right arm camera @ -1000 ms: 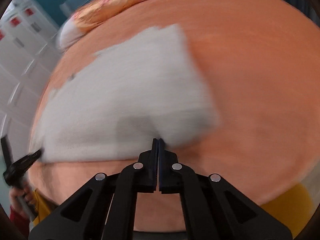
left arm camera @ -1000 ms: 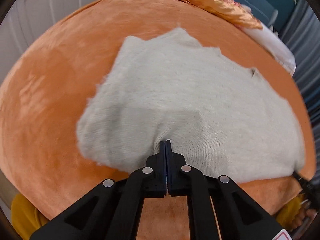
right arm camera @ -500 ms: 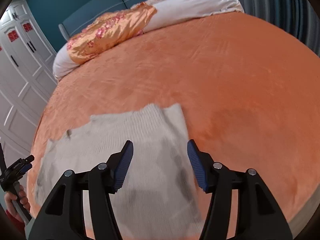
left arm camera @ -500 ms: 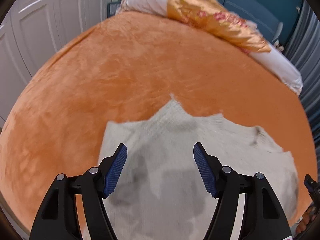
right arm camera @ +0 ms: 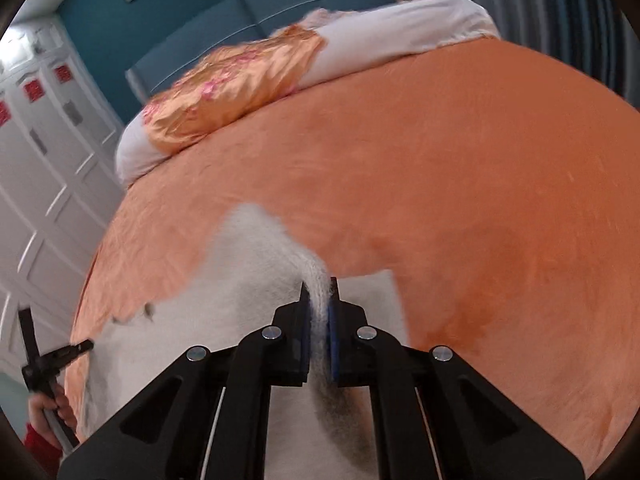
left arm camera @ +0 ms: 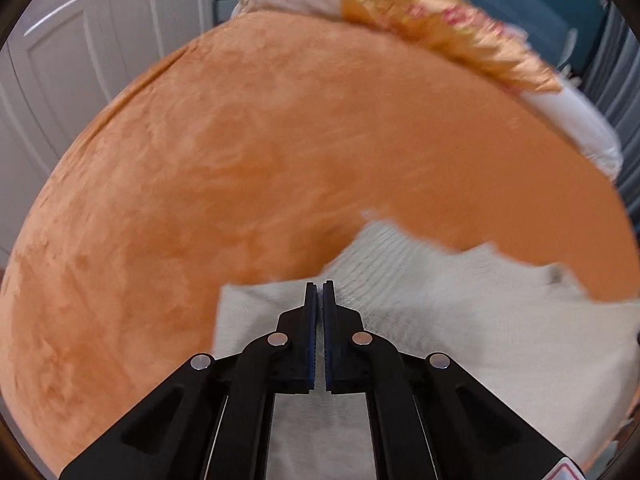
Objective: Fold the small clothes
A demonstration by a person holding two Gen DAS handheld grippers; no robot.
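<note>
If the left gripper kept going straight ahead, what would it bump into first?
Probably the white sweater: the left gripper points across it, just above the knit. Beyond that lies the orange bedspread. Motion blur makes depth uncertain.

Light: soft, even, bright indoors.
Shadow: dark patch on the white knit garment (right arm camera: 344, 432) beneath the right gripper (right arm camera: 319, 296).
Blur: motion smear on garment edges and pillow (left arm camera: 440, 28).
Distortion: fisheye bulge, black corners.

My right claw (right arm camera: 319, 294) pinches a raised ridge of the white knit garment (right arm camera: 248, 280) between its blue pads (right arm camera: 333, 344); the rest lies on the bed's orange blanket (right arm camera: 460, 184). My left claw (right arm camera: 82, 346) shows far left.
</note>
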